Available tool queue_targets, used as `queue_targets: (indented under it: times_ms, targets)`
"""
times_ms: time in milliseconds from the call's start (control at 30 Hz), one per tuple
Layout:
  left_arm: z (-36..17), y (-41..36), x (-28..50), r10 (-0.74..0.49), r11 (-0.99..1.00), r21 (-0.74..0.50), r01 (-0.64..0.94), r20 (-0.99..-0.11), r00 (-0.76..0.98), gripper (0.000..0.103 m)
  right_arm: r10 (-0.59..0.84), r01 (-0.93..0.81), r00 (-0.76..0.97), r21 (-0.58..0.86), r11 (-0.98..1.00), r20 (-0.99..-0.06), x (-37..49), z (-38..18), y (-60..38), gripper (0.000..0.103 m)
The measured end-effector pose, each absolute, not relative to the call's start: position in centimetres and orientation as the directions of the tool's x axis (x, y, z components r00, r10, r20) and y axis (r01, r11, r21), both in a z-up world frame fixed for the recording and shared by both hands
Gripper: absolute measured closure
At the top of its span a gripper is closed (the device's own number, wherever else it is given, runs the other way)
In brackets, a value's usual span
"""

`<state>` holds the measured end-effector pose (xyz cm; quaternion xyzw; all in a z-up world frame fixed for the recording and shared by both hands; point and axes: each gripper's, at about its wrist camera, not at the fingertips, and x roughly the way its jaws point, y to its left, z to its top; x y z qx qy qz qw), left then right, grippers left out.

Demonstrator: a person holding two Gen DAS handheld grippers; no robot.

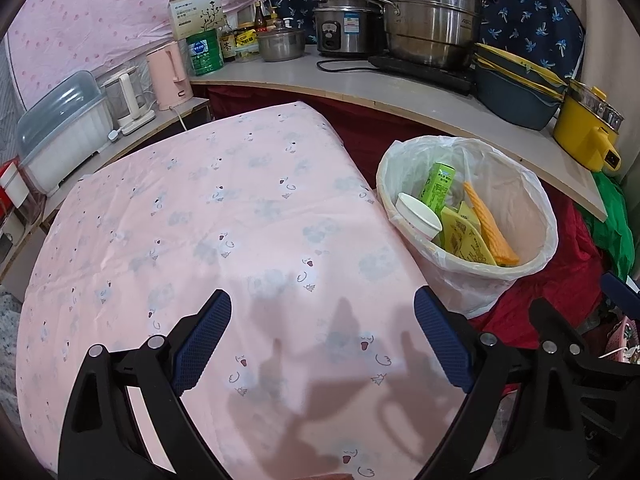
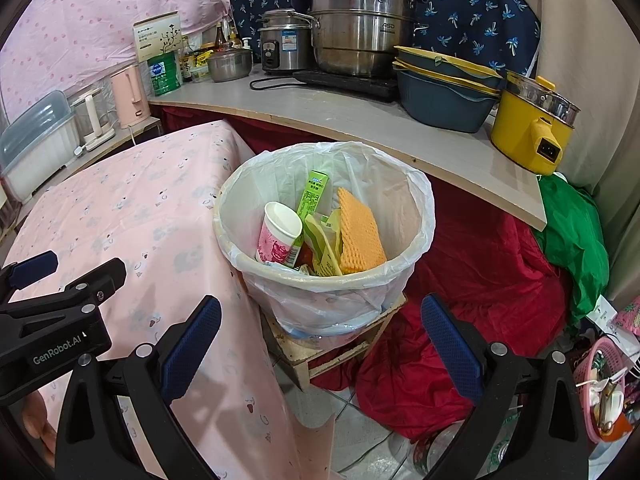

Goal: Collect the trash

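- My left claw [image 1: 322,334] hangs spread wide and empty over the pink worktop [image 1: 208,216].
- My right claw [image 2: 320,336] gapes empty before the bin [image 2: 324,220].
- Inside the bin: paper cup [image 2: 280,232], green carton [image 2: 312,196], orange sponge [image 2: 358,232]; what lies beneath them is hidden.

Left wrist view looked forward and down over the pink tablecloth [image 1: 224,216]; right wrist view faced the lined bin [image 2: 420,216] just ahead; both shared bin, tablecloth, shelf [image 1: 384,92].
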<state>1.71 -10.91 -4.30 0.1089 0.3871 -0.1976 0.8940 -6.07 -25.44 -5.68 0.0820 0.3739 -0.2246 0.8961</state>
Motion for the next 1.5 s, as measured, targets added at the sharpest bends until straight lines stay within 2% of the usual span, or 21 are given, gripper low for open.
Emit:
queue_targets:
  times_ms: [1500]
  targets:
    - [-4.68,-11.00,2.18,-0.291,0.880,0.055,0.472,-0.723,0.626,0.015,-0.355,0.490,0.610,-0.015,0.872,-0.708,-6.08,-5.91,-25.67,0.006]
